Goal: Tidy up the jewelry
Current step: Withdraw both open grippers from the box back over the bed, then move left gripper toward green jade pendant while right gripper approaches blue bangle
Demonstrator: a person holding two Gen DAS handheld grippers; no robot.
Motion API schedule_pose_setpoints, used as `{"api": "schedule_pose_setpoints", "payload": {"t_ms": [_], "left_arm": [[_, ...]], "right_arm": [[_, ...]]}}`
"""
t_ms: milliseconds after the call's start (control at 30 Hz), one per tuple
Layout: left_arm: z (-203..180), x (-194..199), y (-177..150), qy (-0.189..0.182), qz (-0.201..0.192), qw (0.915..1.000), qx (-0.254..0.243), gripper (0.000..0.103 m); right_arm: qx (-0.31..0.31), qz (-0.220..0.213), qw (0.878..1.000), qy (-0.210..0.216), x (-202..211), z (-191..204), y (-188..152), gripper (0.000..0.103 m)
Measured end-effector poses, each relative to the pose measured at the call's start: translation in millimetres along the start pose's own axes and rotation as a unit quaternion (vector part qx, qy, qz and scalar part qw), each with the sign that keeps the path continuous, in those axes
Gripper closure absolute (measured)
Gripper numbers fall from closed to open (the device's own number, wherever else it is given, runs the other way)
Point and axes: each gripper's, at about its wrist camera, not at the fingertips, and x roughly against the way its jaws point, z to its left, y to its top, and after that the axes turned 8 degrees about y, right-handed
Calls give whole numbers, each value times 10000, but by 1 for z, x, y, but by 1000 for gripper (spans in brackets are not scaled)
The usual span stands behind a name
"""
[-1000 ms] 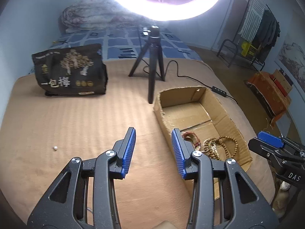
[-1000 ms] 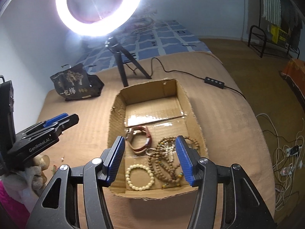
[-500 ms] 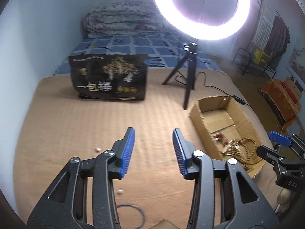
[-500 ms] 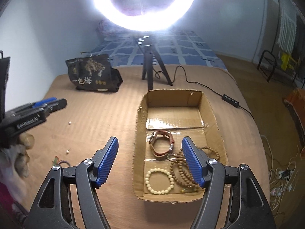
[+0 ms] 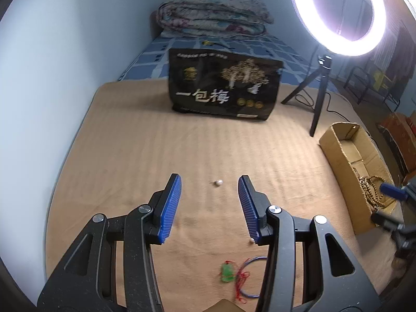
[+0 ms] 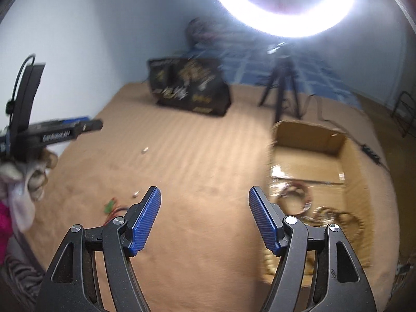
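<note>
Both your left gripper (image 5: 210, 202) and right gripper (image 6: 205, 217) hang open and empty. Loose on the tan blanket (image 5: 130, 156) remain a white bead (image 5: 218, 182) and a green pendant (image 5: 227, 273); bead strings (image 5: 370, 189) already lie in the cardboard box (image 5: 338, 156). A ring light (image 5: 338, 13) glares overhead.

Ribbed tan cloth bedcover (image 5: 145, 143); rough brown cardboard box (image 6: 312, 140); glossy black bag (image 5: 223, 88); ridged blue fingers (image 5: 170, 205)
</note>
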Motion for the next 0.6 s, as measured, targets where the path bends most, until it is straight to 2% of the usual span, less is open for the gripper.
{"api": "schedule_pose_setpoints", "payload": {"t_ms": [100, 300, 433, 600], "left_arm": [[7, -1, -5, -99, 61, 9999, -48, 57], [14, 2, -35, -327, 236, 9975, -586, 57], [23, -2, -58, -553, 512, 9952, -616, 57], [23, -16, -79, -887, 903, 9903, -566, 57]], "right_arm": [[192, 247, 9993, 228, -15, 18, -3, 33], [807, 643, 9923, 679, -37, 50, -17, 33], [1225, 917, 9848, 827, -52, 67, -30, 33], [1324, 1157, 9787, 1060, -66, 77, -41, 33]]}}
